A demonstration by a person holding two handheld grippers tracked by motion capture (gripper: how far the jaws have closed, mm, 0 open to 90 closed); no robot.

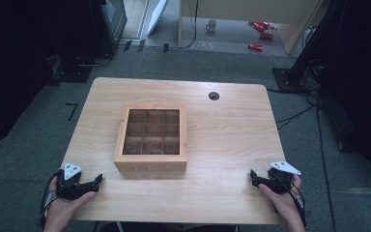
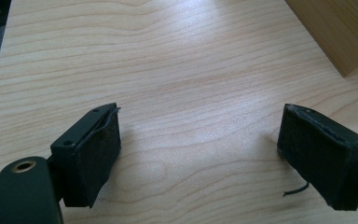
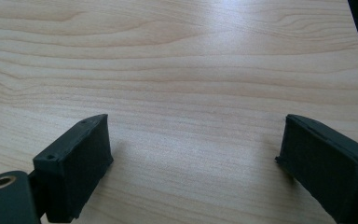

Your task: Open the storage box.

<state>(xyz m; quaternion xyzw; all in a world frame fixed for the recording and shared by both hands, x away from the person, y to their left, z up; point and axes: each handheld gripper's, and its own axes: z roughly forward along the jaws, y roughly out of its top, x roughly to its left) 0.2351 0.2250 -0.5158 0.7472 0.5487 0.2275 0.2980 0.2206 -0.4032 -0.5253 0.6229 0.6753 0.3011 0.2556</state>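
Sitting near the middle of the pale wooden worktop [image 1: 222, 135] is a square wooden box [image 1: 151, 140], open at the top and split into nine compartments that are looking empty. The left gripper [image 1: 95, 181] is resting at the near left corner, just beside the box's front left corner, its jaws spread wide with nothing between them; a corner of the box [image 2: 340, 32] is showing ahead in the left gripper view. The right gripper [image 1: 254, 177] is lying at the near right edge, well apart from the box, jaws likewise spread over bare wood. A round cable hole [image 1: 214, 95] is sitting near the far edge. On the floor beyond, a mug [image 1: 211, 25] and red cans [image 1: 261, 29] are lying.
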